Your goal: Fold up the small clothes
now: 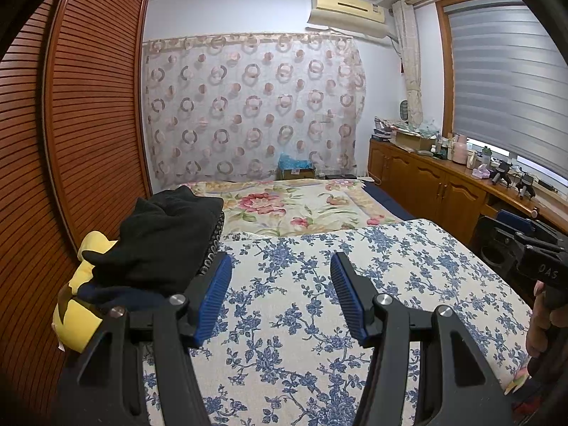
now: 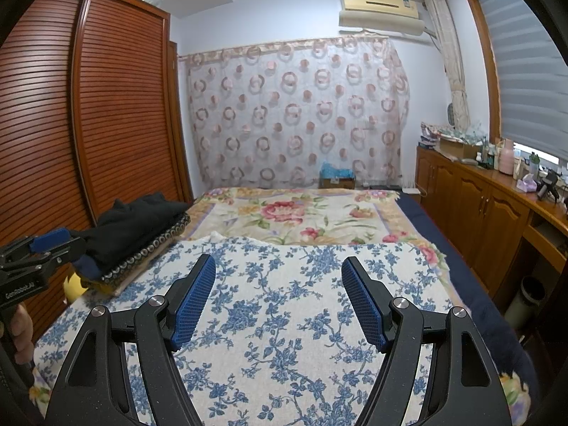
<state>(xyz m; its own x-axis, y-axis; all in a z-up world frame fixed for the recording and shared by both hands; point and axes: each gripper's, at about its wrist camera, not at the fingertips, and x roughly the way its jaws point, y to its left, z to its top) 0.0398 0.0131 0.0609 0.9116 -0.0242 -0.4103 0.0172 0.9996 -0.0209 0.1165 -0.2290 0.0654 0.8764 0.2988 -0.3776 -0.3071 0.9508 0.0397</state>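
Black clothes (image 1: 159,238) heaped at the bed's (image 1: 305,319) left edge look soft, light and floppy, best pinched at a hem, while both tools, left (image 1: 280,298) and right (image 2: 278,301), hover open and empty.

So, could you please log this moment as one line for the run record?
left gripper: open, empty | right gripper: open, empty | dark clothes pile: untouched, left edge of blue floral cloth | folding: not started

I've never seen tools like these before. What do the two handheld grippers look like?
Each is black plastic with two angled fingers, silver pivot bolts and ribbed blue pads. The left gripper shows white lettering on its body in the right wrist view; the right gripper shows faint embossed letters in the left wrist view.
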